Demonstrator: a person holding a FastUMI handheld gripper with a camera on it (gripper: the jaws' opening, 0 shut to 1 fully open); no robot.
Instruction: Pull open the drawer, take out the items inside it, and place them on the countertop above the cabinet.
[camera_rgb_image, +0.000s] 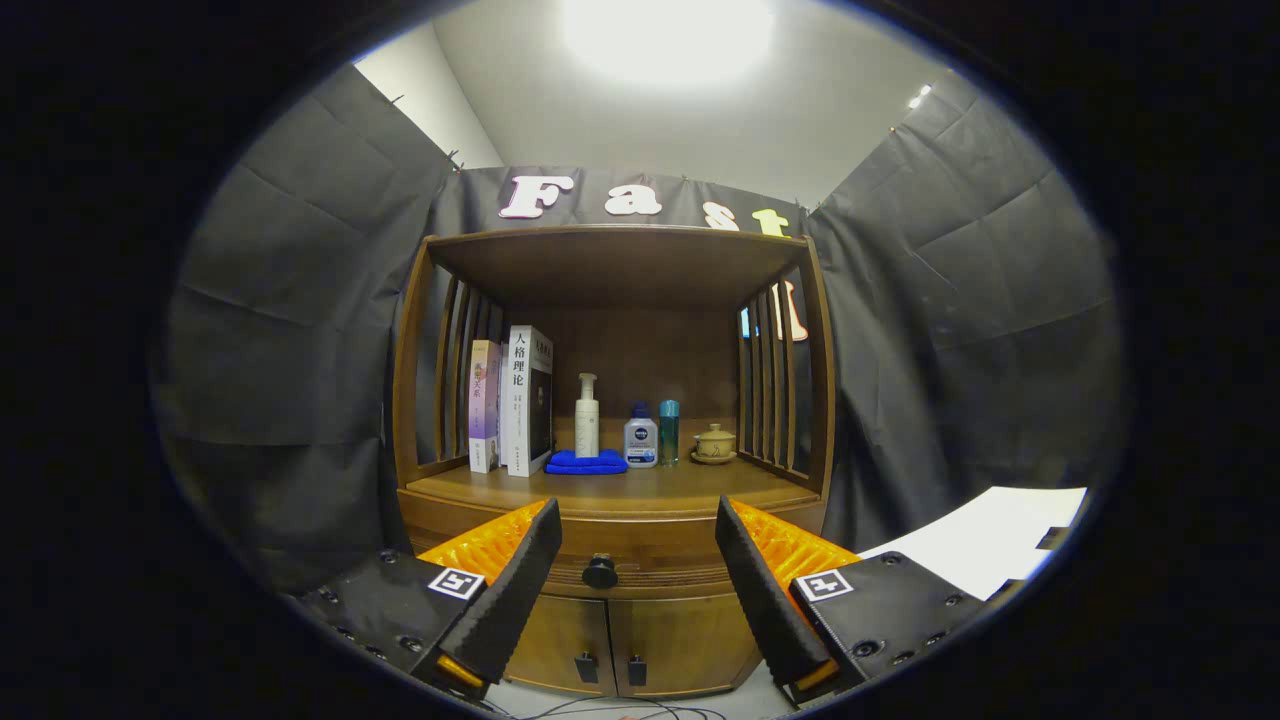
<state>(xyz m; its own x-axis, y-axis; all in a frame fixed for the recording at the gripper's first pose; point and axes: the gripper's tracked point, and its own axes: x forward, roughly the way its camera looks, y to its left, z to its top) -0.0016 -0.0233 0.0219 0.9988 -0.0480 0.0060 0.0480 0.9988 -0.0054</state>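
A wooden cabinet (612, 520) stands straight ahead. Its drawer (640, 550) is shut, with a round dark knob (600, 572) on its front. My gripper (637, 522) is open, its two fingers spread wide either side of the knob and still short of it, with nothing between them. Above the drawer lies the wooden countertop (600, 487), under a roofed shelf frame. What the drawer holds is hidden.
On the countertop stand two books (510, 402), a white pump bottle (587, 417) on a folded blue cloth (586, 462), a small white-and-blue bottle (640, 437), a teal bottle (669, 432) and a lidded tea cup (715, 443). Two lower doors (610, 645) sit beneath the drawer. A white sheet (990, 545) lies to the right.
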